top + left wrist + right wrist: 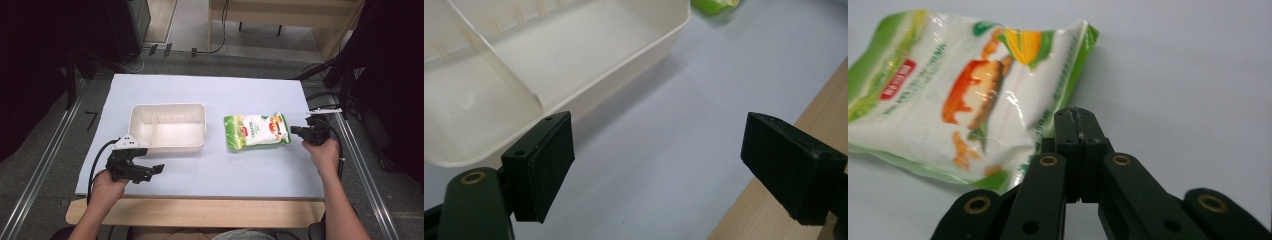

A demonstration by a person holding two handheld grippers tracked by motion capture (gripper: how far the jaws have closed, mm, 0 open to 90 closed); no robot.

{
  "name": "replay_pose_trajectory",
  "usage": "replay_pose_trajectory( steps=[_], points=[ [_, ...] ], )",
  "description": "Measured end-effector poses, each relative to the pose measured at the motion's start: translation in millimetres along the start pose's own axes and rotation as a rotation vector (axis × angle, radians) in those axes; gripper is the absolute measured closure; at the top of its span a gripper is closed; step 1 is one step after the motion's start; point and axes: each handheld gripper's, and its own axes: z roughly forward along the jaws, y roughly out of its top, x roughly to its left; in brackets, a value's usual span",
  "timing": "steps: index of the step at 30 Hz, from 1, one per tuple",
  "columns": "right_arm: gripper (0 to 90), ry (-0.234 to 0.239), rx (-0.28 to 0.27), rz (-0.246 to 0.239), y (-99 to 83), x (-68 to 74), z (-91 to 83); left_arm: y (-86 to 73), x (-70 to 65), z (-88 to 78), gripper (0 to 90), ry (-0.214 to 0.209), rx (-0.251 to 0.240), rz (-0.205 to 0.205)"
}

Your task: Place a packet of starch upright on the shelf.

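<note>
A green and white snack bag (256, 130) printed with corn and carrot lies flat on the white sheet, right of centre. My right gripper (299, 131) sits just off the bag's right edge with its jaws pressed together. In the right gripper view the shut tips (1074, 117) lie against the edge of the bag (948, 95), and I see nothing between them. My left gripper (150, 170) rests low near the front left with its jaws wide apart. In its own view the left gripper (659, 150) holds nothing.
A cream plastic box (170, 146) with a divider stands empty left of centre, and its near wall (624, 65) is close ahead of the left jaws. The white sheet (215, 170) ends at the wooden table edge (200, 212). Metal rails run along both sides.
</note>
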Motion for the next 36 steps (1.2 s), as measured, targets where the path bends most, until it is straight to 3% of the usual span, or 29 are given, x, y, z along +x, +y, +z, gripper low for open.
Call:
replay_pose_trajectory(
  steps=[6, 7, 11, 16, 24, 29, 32, 36],
  points=[
    [90.0, 0.01, 0.067, -0.021, -3.6, 4.2, 17.8, 0.1, -0.1, 0.1, 14.7, 0.003, 0.002, 0.002],
    [90.0, -0.011, 0.086, -0.038, -4.3, 9.2, 20.5, 0.0, 0.1, 0.0, 14.7, 0.002, 0.001, 0.001],
    [90.0, -0.004, 0.098, -0.023, -6.2, 11.1, 20.0, 0.4, 0.3, -0.2, 14.7, 0.001, 0.003, 0.002],
    [90.0, 0.01, 0.126, -0.057, -9.8, 18.5, 20.3, 1.5, 0.1, 0.9, 14.7, 0.001, -0.001, 0.001],
    [90.0, 0.093, 0.179, -0.169, -17.4, 56.8, 20.9, 6.0, -0.2, 5.1, 14.7, -0.008, 0.003, 0.012],
    [90.0, 0.145, 0.191, -0.197, -19.4, 76.7, 23.7, 8.3, -0.2, 7.6, 14.7, -0.017, 0.003, 0.02],
    [90.0, 0.15, 0.188, -0.197, -17.4, 78.0, 18.3, 8.7, 0.1, 7.5, 14.7, -0.019, 0.002, 0.02],
    [90.0, 0.144, 0.117, -0.196, -10.3, 71.1, -4.8, 7.4, 1.6, 6.1, 14.7, -0.007, 0.003, 0.013]
  ],
)
